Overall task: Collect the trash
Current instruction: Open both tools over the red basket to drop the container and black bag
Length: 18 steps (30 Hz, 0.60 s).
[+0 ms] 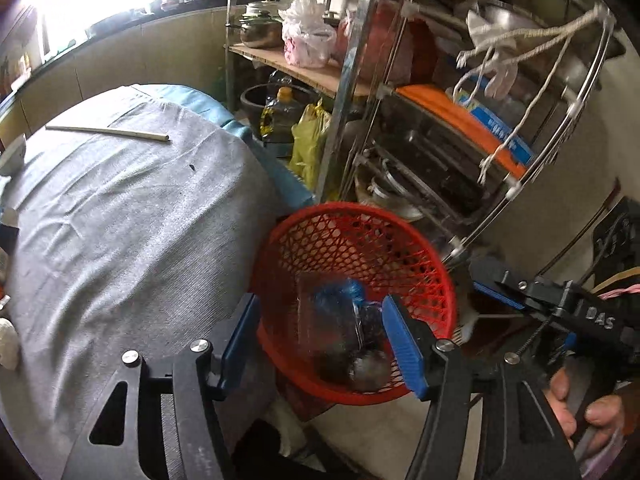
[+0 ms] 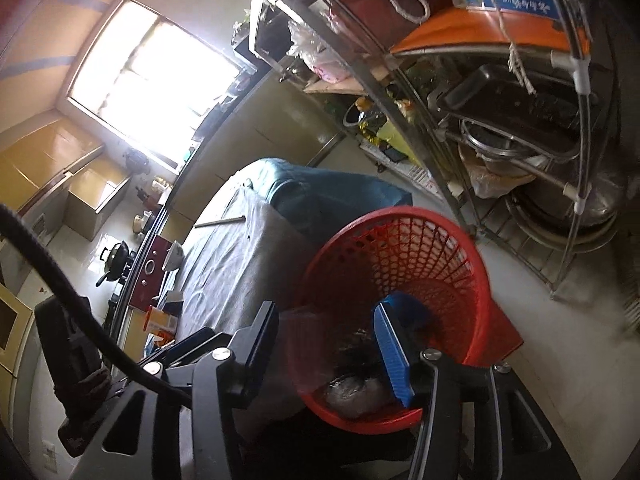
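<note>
A red mesh basket [image 1: 420, 256] stands on the floor beside the cloth-covered table [image 1: 120, 220]. Inside it lie a clear plastic bag with blue trash [image 1: 340, 312] and a crumpled clear wrapper [image 1: 370, 368]. My left gripper [image 1: 320, 344] is open and empty above the basket's near rim. In the right wrist view the basket [image 2: 472, 264] holds the crumpled wrapper [image 2: 356, 394] and dark trash [image 2: 360, 352]. My right gripper [image 2: 326, 352] is open and empty over the basket, and it also shows at the right of the left wrist view [image 1: 520, 296].
A white stick [image 1: 108, 132] lies on the table's far side, with a white bowl [image 1: 14, 154] at its left edge. A metal rack [image 1: 440, 120] of pots, bags and boxes stands right behind the basket. An oil bottle [image 1: 280, 116] and a yellow bag [image 1: 310, 140] sit by the rack.
</note>
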{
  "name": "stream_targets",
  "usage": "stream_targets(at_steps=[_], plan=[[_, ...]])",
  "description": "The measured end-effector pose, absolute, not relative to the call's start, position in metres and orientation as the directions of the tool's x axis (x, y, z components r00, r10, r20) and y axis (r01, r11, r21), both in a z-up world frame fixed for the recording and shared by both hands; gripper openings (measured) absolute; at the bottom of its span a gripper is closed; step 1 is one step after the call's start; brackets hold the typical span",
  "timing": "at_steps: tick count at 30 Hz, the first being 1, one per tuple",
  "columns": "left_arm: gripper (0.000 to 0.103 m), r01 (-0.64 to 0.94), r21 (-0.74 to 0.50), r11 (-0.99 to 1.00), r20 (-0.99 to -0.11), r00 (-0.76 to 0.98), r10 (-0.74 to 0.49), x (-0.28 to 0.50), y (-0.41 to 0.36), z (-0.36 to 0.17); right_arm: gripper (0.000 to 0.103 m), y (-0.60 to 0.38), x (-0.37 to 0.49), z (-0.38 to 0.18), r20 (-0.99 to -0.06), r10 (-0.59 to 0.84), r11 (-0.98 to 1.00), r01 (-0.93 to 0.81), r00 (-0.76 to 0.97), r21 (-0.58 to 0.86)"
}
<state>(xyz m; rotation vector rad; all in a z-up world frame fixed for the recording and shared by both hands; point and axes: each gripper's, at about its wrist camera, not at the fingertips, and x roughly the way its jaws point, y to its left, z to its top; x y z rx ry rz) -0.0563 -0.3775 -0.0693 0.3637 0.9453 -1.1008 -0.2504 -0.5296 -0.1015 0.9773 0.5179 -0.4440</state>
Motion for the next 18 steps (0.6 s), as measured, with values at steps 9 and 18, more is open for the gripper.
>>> stream_targets(at_steps=[9, 18], plan=[[0.065, 0.861, -0.16, 0.483, -0.795, 0.178, -0.58, -0.049, -0.345, -0.06, 0.054, -0.524, -0.248, -0.094, -0.594, -0.131, 0.505, 0.569, 0.794, 0.649], [0.066, 0.832, -0.092, 0.546, -0.798, 0.267, -0.541, -0.05, -0.286, -0.056, 0.054, -0.516, -0.239, -0.09, -0.597, -0.118, 0.525, 0.56, 0.794, 0.641]])
